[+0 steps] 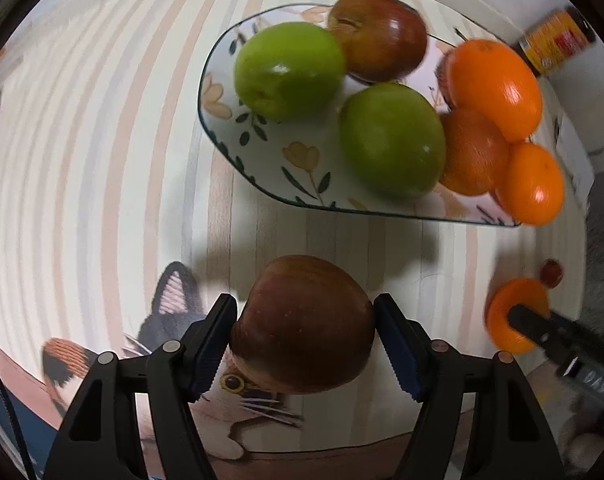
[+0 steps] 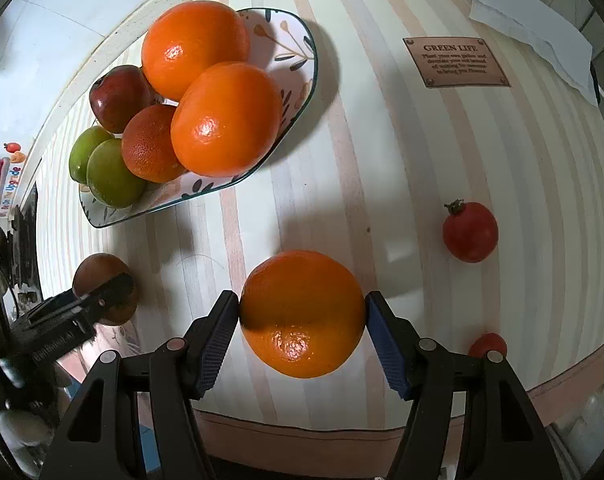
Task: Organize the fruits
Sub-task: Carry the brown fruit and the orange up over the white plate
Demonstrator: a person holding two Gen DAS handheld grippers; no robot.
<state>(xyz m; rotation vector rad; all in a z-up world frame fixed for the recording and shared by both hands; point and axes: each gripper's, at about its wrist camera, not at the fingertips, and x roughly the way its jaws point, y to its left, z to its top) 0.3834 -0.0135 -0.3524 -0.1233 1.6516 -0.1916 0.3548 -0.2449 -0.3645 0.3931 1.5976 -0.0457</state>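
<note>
A floral plate (image 1: pixel 222 120) holds two green apples (image 1: pixel 288 68), a red apple (image 1: pixel 382 34) and three oranges (image 1: pixel 496 88); it also shows in the right wrist view (image 2: pixel 298 76). My left gripper (image 1: pixel 306 336) is shut on a dark red apple (image 1: pixel 302 324) in front of the plate, above the cloth. My right gripper (image 2: pixel 302 328) is shut on an orange (image 2: pixel 302 312), also seen in the left wrist view (image 1: pixel 514 312). The left gripper with its apple (image 2: pixel 102 292) shows at lower left of the right wrist view.
Two small red tomatoes (image 2: pixel 470 232) (image 2: pixel 488 344) lie on the striped tablecloth (image 2: pixel 382 160) to my right. A brown label patch (image 2: pixel 456 62) and a white paper towel (image 2: pixel 530 28) lie at the far right. A jar (image 1: pixel 558 40) stands beyond the plate.
</note>
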